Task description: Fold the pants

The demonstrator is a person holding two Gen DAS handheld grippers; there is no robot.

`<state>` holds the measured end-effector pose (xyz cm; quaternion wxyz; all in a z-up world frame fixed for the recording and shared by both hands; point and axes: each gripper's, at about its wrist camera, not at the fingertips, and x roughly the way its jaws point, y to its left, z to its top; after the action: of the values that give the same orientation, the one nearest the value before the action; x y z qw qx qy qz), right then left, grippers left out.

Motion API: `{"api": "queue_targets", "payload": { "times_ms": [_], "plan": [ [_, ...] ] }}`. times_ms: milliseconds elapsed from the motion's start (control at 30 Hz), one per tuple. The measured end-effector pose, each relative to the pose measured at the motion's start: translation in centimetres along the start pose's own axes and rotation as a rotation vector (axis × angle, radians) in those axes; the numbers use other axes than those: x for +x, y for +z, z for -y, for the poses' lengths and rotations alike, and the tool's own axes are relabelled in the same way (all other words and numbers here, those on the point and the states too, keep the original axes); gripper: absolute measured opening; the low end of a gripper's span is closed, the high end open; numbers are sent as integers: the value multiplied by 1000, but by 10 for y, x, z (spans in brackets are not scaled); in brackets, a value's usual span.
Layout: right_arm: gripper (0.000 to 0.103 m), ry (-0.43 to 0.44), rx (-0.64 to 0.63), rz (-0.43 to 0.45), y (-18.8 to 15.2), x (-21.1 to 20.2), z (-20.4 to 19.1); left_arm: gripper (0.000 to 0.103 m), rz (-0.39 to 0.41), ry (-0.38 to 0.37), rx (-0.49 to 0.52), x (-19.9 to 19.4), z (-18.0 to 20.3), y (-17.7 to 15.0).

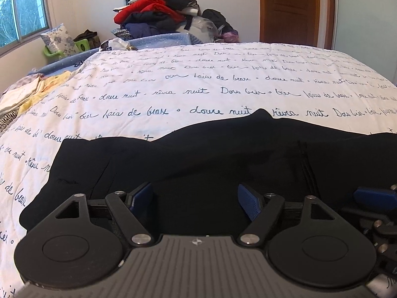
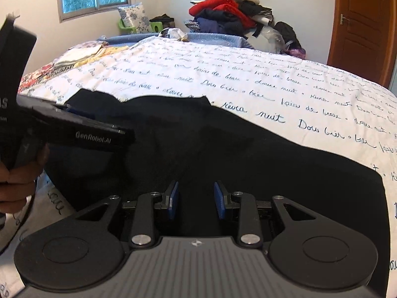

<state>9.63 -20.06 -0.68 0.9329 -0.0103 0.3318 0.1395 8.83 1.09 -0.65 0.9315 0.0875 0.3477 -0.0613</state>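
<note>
On a bed with a white quilt (image 1: 198,84) printed in dark cursive script, black pants (image 1: 198,154) lie spread flat along the near edge, filling the lower half of both views.

From the left wrist camera, going left to right: at 9 o'clock a small stack of light, yellowish cloths (image 1: 32,92) sits on the quilt's edge; at 6 o'clock the left gripper (image 1: 196,198) hovers low over the dark fabric, its blue-padded fingers spread wide with nothing between them; at 3 o'clock part of the other tool shows just beside it. At 12 o'clock, beyond the bed, a heap of clothes (image 1: 158,12) with a red garment on top rests against the wall, and at 1 o'clock stands a brown wooden door (image 1: 290,10).

From the right wrist camera: at 9 o'clock the person's left hand (image 2: 17,181) grips the handle of the left tool. At 6 o'clock the right gripper (image 2: 196,198) sits over the pants — its fingers are parted to a medium gap, holding nothing. Whether either tool touches the cloth cannot be told.
</note>
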Motion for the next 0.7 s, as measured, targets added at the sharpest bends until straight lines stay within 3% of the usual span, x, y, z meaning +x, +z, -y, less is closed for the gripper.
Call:
{"api": "queue_targets", "payload": {
  "times_ms": [233,367,700],
  "plan": [
    [31,-14,-46,-24,0,5,-6,79,-5,9,-7,1,-5,-2],
    [31,-24,-35,11,5,-2,-8,80,-6,15,-18,0,-10,-3],
    [31,34,-139,50,20,-5,-45,81,-12,46,-34,-3,-24,-6]
  ]
}}
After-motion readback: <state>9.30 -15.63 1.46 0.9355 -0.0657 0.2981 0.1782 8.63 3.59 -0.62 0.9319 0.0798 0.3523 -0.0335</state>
